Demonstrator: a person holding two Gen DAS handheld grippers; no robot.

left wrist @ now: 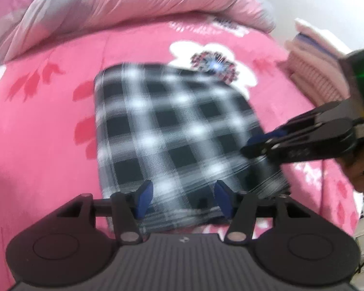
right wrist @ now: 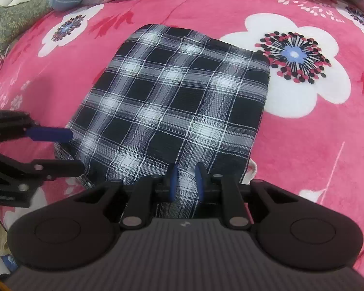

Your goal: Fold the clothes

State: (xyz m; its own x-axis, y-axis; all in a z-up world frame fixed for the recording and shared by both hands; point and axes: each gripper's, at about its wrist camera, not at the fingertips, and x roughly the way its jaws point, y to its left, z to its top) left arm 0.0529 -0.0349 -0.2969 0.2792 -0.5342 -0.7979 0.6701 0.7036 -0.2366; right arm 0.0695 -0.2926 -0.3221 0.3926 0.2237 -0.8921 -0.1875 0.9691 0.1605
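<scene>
pink fleece bedding [right wrist: 303,145] printed with large white flowers covers the bed in both views, and a rumpled pink and grey quilt [left wrist: 133,2] is heaped along the far edge. a folded black and white plaid garment [right wrist: 172,101] is laid flat on the bedding near the middle, forming a rough rectangle. in the right wrist view, the right gripper [right wrist: 186,184] is seen at the near edge of the garment, its blue-padded fingers [right wrist: 173,181] drawn narrow with a raised pleat of the plaid cloth pinched between them. the left gripper [right wrist: 58,150] is seen from the side at the garment's near left corner, its fingers parted, one blue pad above the cloth edge and one dark finger below. in the blurred left wrist view, the left gripper [left wrist: 183,200] is shown spread wide over the near edge of the garment [left wrist: 177,131], with nothing clamped between its pads. the right gripper [left wrist: 257,145] is seen entering from the right over the cloth. a stack of folded pale clothes [left wrist: 313,55] is seen at the far right beyond the bed's edge. a green patterned cushion [right wrist: 17,21] is seen at the far left.
</scene>
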